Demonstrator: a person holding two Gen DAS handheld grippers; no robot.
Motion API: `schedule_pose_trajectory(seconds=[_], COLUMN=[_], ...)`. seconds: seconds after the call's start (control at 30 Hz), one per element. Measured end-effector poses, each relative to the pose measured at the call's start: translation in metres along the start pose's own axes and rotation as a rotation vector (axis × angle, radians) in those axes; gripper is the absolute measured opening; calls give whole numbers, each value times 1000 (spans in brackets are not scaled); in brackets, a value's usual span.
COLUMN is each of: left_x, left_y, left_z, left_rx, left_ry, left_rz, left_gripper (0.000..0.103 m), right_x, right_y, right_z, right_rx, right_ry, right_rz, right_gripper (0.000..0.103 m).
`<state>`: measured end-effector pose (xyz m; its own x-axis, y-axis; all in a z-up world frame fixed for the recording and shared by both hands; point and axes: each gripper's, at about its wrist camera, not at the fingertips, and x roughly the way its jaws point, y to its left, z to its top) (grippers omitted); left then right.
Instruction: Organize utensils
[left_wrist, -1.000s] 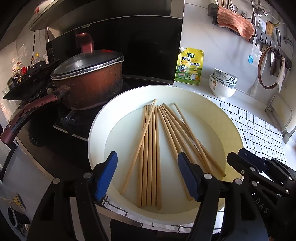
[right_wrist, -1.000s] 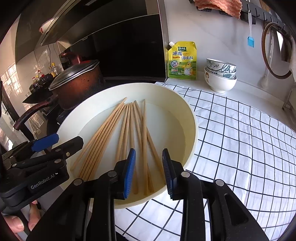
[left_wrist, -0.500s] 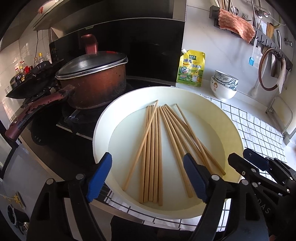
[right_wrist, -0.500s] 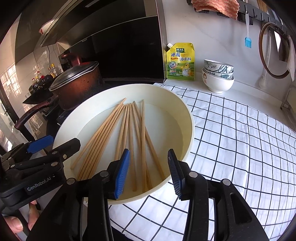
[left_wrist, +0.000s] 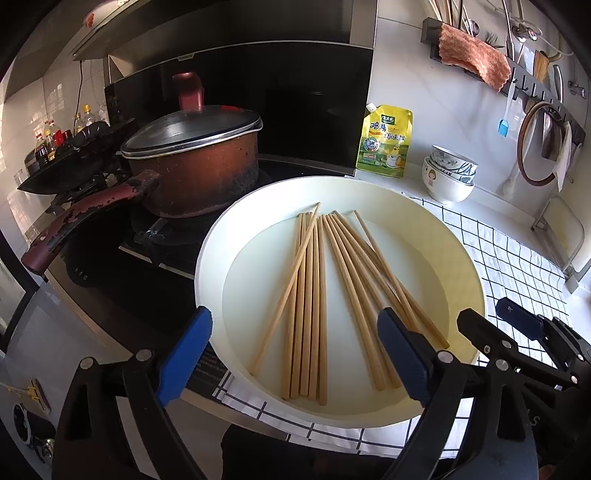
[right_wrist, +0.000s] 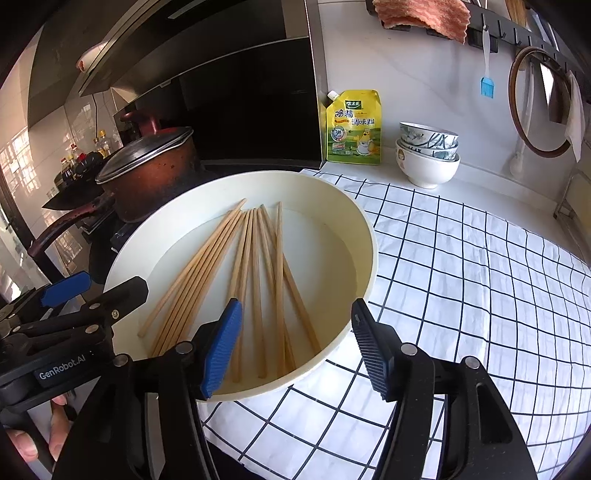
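- Grippers come nearest: the left gripper (left_wrist: 291, 354) hangs over the near rim of the basin with its blue pads (left_wrist: 184, 356) spread wide, and its jaws have just been opening; nothing is between them, only the sticks lying below.
- The right gripper (right_wrist: 295, 350) sits over the near right edge of the basin, its jaws apart and also just opening, with nothing pressed between the pads (right_wrist: 221, 349).
- A hand (right_wrist: 37, 439) shows at the near left corner of the right wrist view, under the left gripper's body.
- A checked cloth (right_wrist: 461, 295) covers the counter to the right and runs under the basin's near edge.
- The chopsticks (left_wrist: 314, 295) lie loose on the floor of the cream basin (left_wrist: 476, 280), in two loose groups fanning out toward the near side, with one stick crossing the left group at a slant.
- Left of the basin, on the dark stove, stands a brown pot (left_wrist: 199, 170) with its lid on and a worn red handle pointing near left.
- Beyond the basin a yellow pouch (left_wrist: 386, 146) leans at the wall, and stacked bowls (left_wrist: 448, 173) stand just right of it.
- An orange rag (left_wrist: 472, 59) hangs on the wall rail at the far right.
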<state>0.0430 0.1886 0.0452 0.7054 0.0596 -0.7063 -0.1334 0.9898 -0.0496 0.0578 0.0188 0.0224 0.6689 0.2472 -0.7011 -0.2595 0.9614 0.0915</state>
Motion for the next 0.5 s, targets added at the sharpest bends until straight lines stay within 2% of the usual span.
schedule_pose_trajectory(seconds=[0.27,0.5], left_x=[-3,-3], left_y=[3,3], left_z=[1,0], left_rx=[-4,-7], left_ry=[-5,1], left_rz=[15,26], left_gripper=[96,96], right_x=[0,2], right_y=[-1,1], right_z=[-1,-2], right_rx=[3,-1], right_ry=[6,14], right_rz=[-1,3], right_gripper=[60,60])
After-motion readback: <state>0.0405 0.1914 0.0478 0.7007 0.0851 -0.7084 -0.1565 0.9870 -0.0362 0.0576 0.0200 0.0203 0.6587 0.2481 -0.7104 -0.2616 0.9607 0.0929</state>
